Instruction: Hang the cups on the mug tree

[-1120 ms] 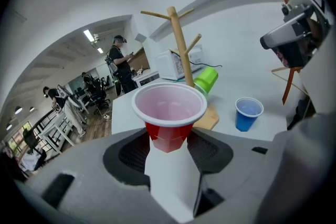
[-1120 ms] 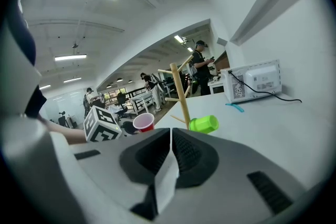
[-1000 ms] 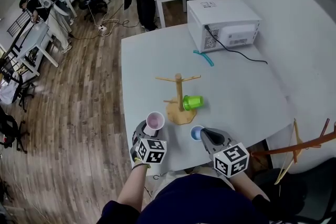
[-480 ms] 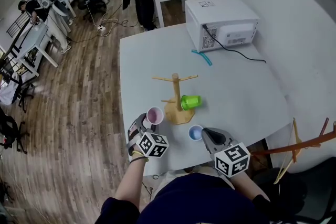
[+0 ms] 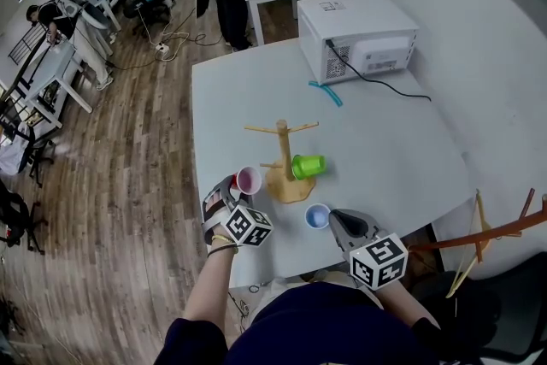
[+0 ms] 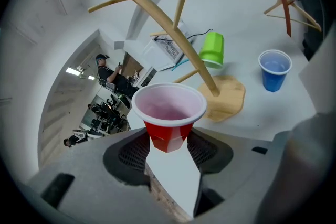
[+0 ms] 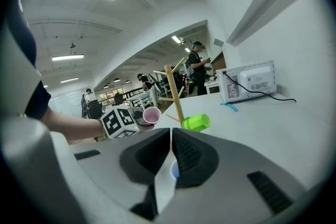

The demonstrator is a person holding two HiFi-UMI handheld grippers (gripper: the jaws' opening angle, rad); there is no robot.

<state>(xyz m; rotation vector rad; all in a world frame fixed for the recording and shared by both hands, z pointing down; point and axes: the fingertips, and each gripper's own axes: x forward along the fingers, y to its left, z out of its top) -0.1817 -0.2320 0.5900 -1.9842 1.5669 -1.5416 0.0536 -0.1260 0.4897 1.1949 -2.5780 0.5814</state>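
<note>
Red cup point(image 6: 168, 113) is pinched low by its base in my left gripper point(image 6: 168, 139), just left of the mug tree point(image 5: 282, 151). I reckon that leaves the mouth free for a peg. Green cup point(image 5: 309, 166) already hangs. Right gripper point(image 5: 344, 224) is pressed together and empty, near the blue cup point(image 5: 318, 216) on the table point(image 5: 385, 141).

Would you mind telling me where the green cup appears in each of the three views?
Head view: the green cup sits just right of centre, beside the mug tree.
Left gripper view: upper right of centre, right of the leaning post.
Right gripper view: near the centre, right of the post.
Shared landmark: the mug tree's wooden post, just left of the cup in all three.
</note>
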